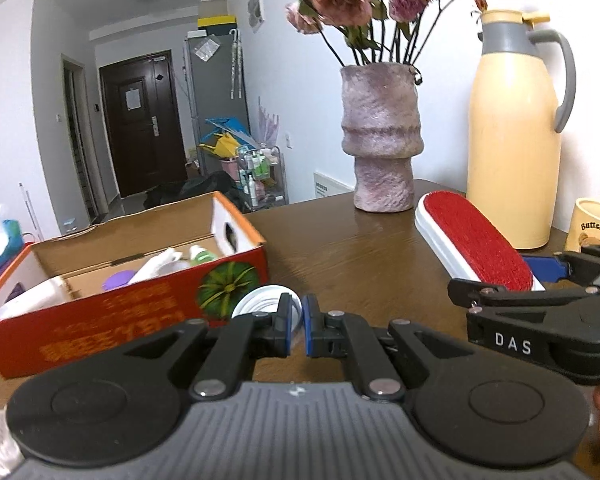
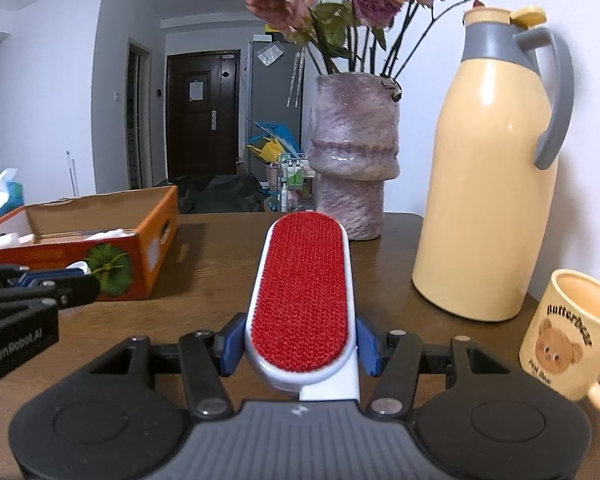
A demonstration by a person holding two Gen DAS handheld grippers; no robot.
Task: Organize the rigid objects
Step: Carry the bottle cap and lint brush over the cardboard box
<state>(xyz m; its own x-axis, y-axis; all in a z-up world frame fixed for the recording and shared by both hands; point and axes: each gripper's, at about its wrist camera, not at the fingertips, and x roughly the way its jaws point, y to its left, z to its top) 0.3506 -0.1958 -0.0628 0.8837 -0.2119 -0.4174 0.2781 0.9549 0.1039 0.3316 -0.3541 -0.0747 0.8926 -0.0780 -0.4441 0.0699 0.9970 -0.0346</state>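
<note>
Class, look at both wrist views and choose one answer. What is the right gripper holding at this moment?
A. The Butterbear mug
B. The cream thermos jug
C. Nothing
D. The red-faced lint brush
D: in the right wrist view the right gripper has its blue pads pressed against both sides of the lint brush, while the mug and thermos jug stand untouched on the table.

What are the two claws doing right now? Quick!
Left claw: nearly shut, holding nothing.
Right claw: shut on the red lint brush.
</note>
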